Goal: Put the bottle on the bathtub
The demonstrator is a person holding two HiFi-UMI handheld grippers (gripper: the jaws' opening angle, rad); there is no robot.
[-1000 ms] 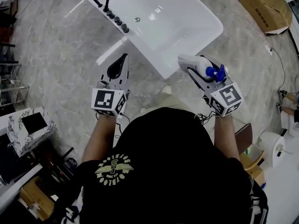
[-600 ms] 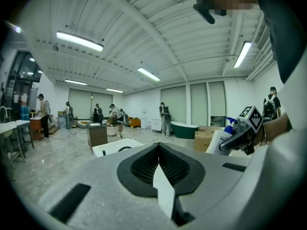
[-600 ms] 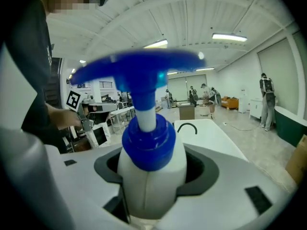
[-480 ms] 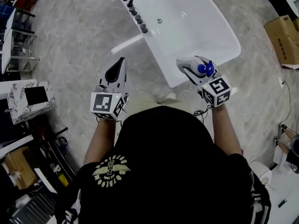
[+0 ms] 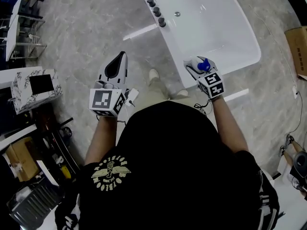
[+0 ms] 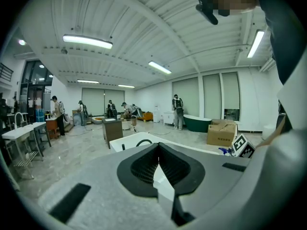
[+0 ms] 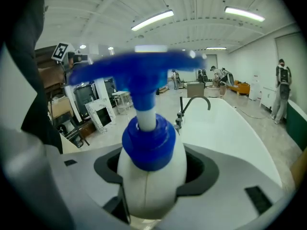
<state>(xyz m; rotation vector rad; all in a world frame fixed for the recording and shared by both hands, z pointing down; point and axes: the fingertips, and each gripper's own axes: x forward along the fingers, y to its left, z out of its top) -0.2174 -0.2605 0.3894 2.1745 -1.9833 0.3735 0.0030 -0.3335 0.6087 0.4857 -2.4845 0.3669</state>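
A white bottle with a blue pump top sits clamped in my right gripper, whose jaws press on its body. That gripper hovers over the near rim of the white bathtub. The tub's black tap and knobs line its left rim. My left gripper is held over the marble floor left of the tub, jaws shut with nothing between them.
A marbled box with a dark panel and metal racks stand at the left. A cardboard box lies right of the tub. Several people stand far across the hall, near a green tub.
The person has stepped closer to the tub. My right gripper with the bottle has come over the tub's near rim; my left gripper kept its place beside it.
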